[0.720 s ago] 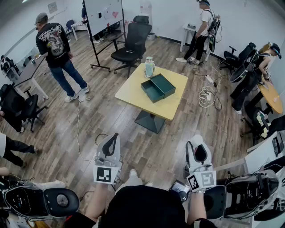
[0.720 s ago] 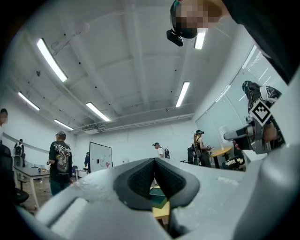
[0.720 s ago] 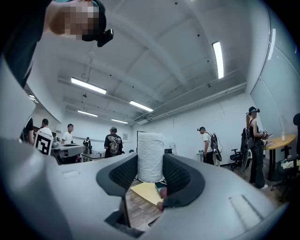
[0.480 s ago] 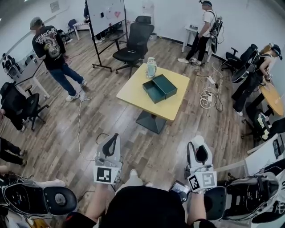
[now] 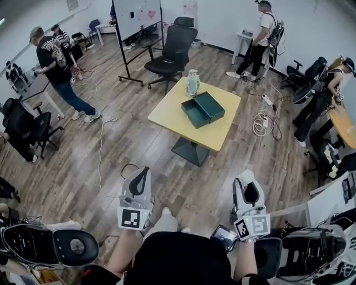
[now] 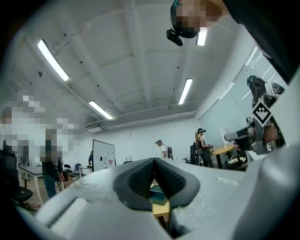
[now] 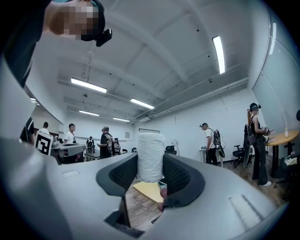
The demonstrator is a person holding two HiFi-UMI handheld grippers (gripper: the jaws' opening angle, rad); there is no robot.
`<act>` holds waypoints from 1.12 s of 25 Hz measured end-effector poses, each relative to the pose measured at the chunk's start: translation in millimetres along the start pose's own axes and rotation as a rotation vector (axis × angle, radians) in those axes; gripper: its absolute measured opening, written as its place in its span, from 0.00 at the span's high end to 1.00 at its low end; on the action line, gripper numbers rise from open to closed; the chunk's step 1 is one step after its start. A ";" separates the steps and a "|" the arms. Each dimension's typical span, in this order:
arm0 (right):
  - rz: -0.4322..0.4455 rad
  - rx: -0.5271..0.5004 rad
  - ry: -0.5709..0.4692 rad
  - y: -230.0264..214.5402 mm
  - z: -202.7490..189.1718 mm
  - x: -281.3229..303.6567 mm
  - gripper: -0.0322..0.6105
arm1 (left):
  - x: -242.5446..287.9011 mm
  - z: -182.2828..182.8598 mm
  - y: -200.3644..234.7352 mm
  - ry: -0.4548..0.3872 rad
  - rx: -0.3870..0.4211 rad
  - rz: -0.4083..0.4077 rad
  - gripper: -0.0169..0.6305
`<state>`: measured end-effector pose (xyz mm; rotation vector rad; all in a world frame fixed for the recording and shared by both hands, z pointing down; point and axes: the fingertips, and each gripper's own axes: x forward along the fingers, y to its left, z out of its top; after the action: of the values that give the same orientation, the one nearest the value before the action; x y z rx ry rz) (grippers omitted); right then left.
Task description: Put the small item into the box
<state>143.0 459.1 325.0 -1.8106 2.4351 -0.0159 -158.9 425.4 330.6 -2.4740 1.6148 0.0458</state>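
In the right gripper view, my right gripper [image 7: 150, 164] is shut on a white cylindrical roll [image 7: 150, 154] that stands upright between the pads. In the head view it is at lower right [image 5: 248, 188]. My left gripper [image 5: 139, 175] is shut with nothing in it; its pads meet at the tip [image 6: 153, 164]. Far ahead stands a yellow table [image 5: 167, 117] with an open dark green box [image 5: 203, 108] and a pale bottle [image 5: 192, 82] at its far edge. Both grippers are well short of the table. Between the left jaws a bit of the box [image 6: 159, 200] shows.
A black office chair [image 5: 172, 47] and a whiteboard [image 5: 136, 16] stand beyond the table. Cables [image 5: 261, 119] lie on the wood floor to its right. People stand at left [image 5: 55, 72], back right [image 5: 261, 33] and right [image 5: 322, 94]. Black chairs [image 5: 72, 247] flank me.
The table sits slightly lower and further right in the head view. The person in the black shirt has walked away to the left. Both grippers have kept their places.
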 end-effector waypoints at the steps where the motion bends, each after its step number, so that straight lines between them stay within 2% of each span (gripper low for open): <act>1: 0.000 0.002 0.004 -1.2 -1.7 2.7 0.68 | 2.4 -2.0 0.3 0.004 -0.001 0.000 0.97; 12: -0.047 0.011 0.032 -23.5 -13.2 61.1 0.68 | 67.2 -25.3 22.5 0.025 -0.020 -0.040 0.97; 28: -0.119 0.016 0.053 -24.8 -26.4 194.6 0.68 | 188.7 -51.3 113.7 0.015 -0.032 -0.116 0.97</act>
<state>108.9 264.6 337.6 -1.9702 2.3504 -0.0949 -189.4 201.5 341.2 -2.5931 1.4842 0.0366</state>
